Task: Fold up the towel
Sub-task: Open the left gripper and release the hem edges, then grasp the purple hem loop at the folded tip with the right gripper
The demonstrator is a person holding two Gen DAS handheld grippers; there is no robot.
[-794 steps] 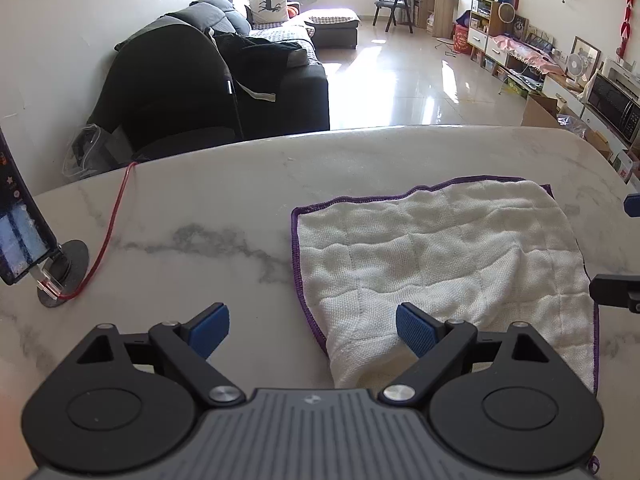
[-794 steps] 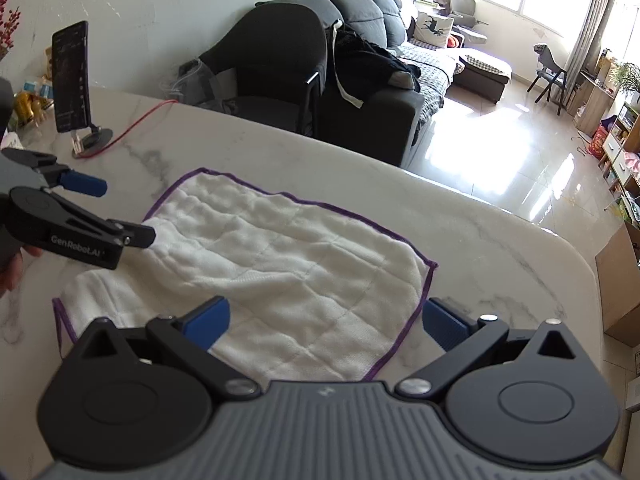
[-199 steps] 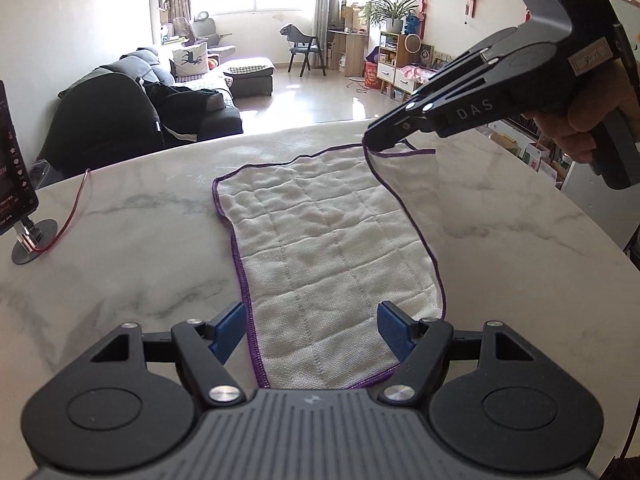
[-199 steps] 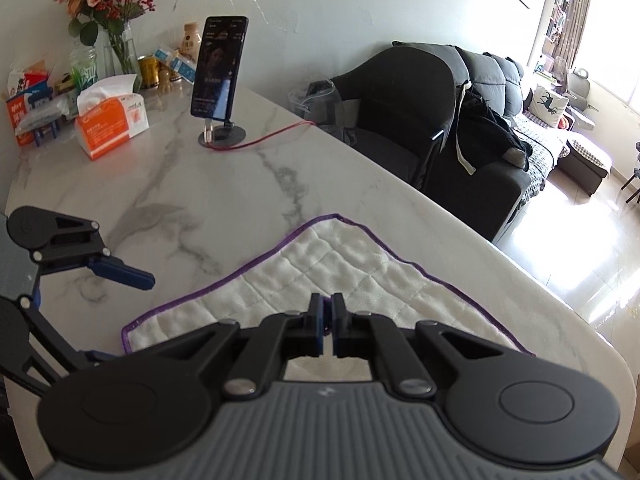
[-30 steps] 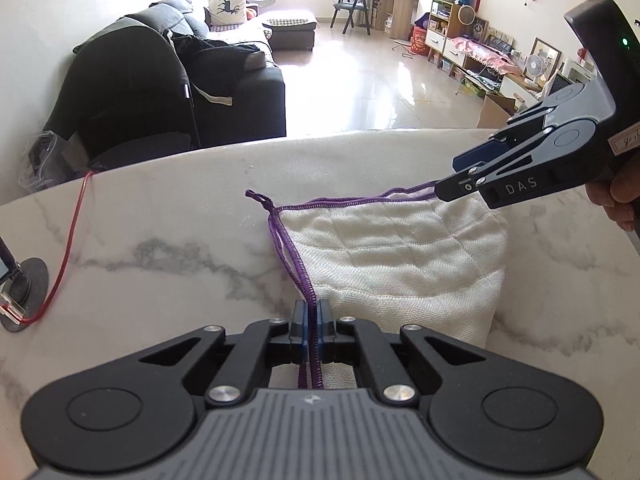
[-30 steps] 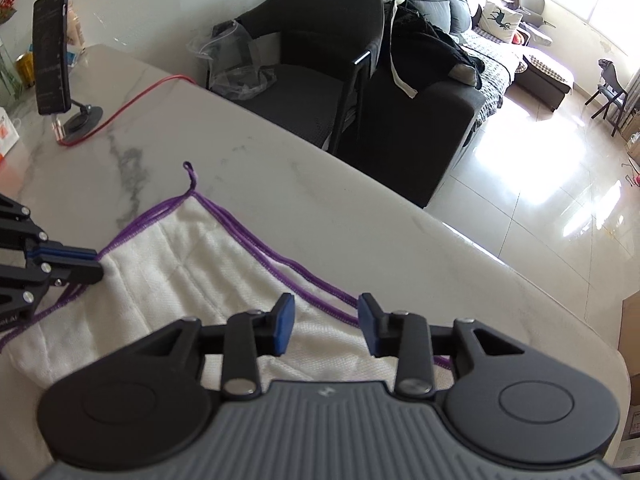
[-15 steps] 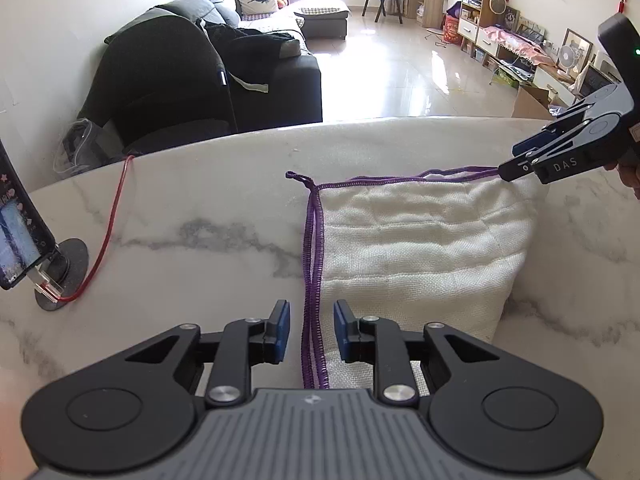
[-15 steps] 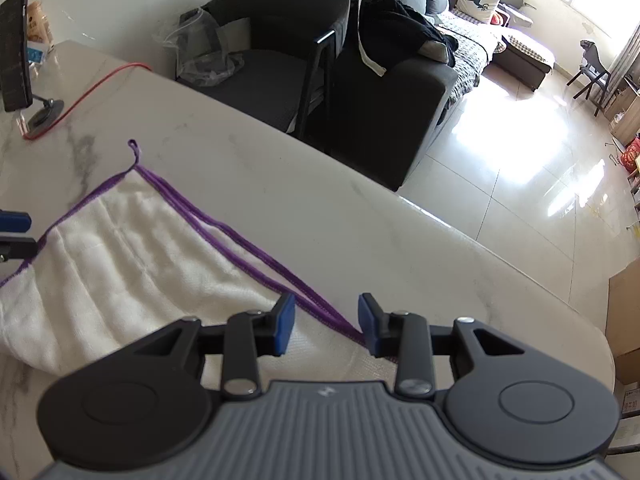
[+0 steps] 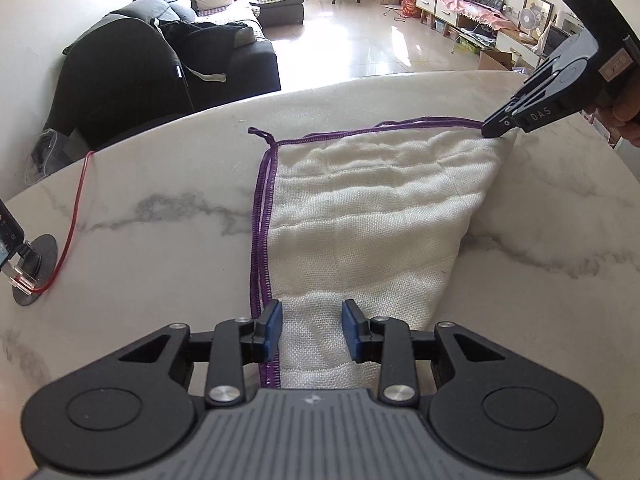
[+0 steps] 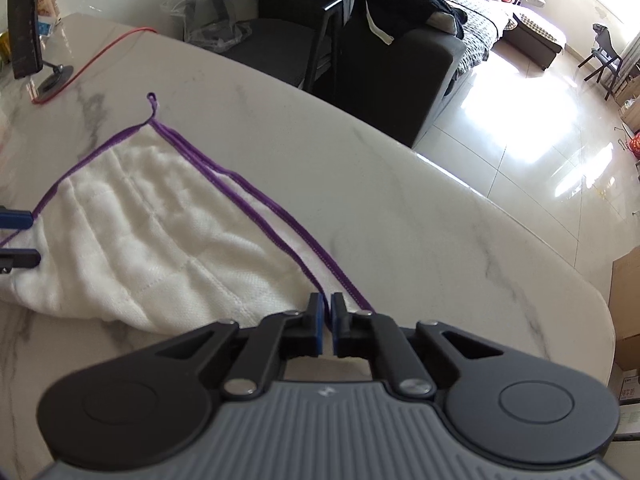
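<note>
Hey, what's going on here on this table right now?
A person is folding a white towel with purple edging on a marble table, using a handheld tool in each hand. The towel already lies folded over. The right tool is shut on the purple hem at the far corner. The left tool is open over the near end, gripping nothing.

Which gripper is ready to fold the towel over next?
Probably the right gripper: it is pinching the towel's purple edge at a corner. The left gripper is open, holding nothing.
</note>
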